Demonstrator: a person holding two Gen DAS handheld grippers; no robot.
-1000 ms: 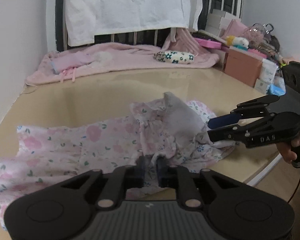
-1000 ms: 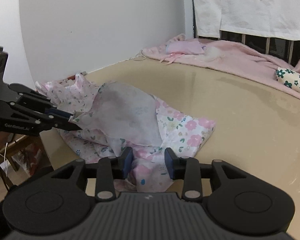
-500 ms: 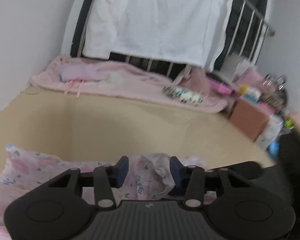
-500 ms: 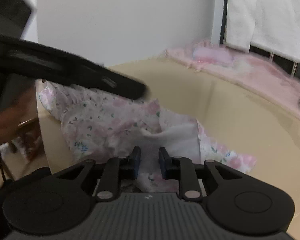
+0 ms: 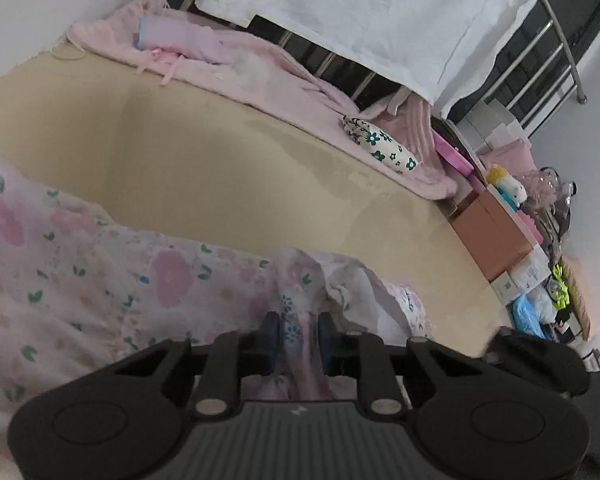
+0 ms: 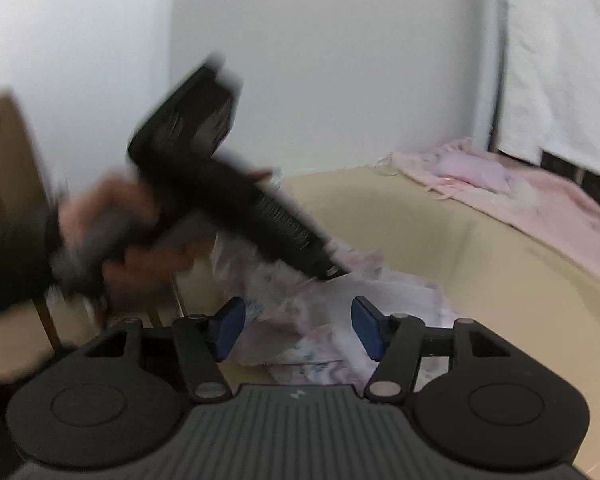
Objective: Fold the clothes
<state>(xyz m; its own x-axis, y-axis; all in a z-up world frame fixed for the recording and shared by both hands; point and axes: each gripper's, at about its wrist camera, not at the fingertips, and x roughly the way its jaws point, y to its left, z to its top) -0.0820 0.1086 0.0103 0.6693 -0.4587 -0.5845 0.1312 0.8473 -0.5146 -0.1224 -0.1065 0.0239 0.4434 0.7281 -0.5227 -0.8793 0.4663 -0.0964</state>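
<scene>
A pink floral garment (image 5: 100, 264) lies crumpled along the near edge of the beige table (image 5: 220, 168). My left gripper (image 5: 298, 334) is shut on a raised fold of it, with cloth bunched between the blue pads. In the right wrist view the same garment (image 6: 400, 300) lies just beyond my right gripper (image 6: 298, 328), which stands wide open with nothing between its fingers (image 6: 228, 326). The left gripper (image 6: 334, 272) shows there as a motion-blurred black shape, held by a hand (image 6: 112, 232), its tip down on the cloth.
A pink blanket (image 5: 260, 64) with a small floral pouch (image 5: 380, 148) lies along the table's far side under a white cloth (image 5: 380, 12) on a metal rack. Boxes and clutter (image 5: 496, 236) stand at the right. A wooden chair (image 6: 8, 152) is left of the table.
My right gripper has let go of the garment and opened wide. My left gripper opened, shifted along the cloth, and has closed on a new fold; it is moving fast.
</scene>
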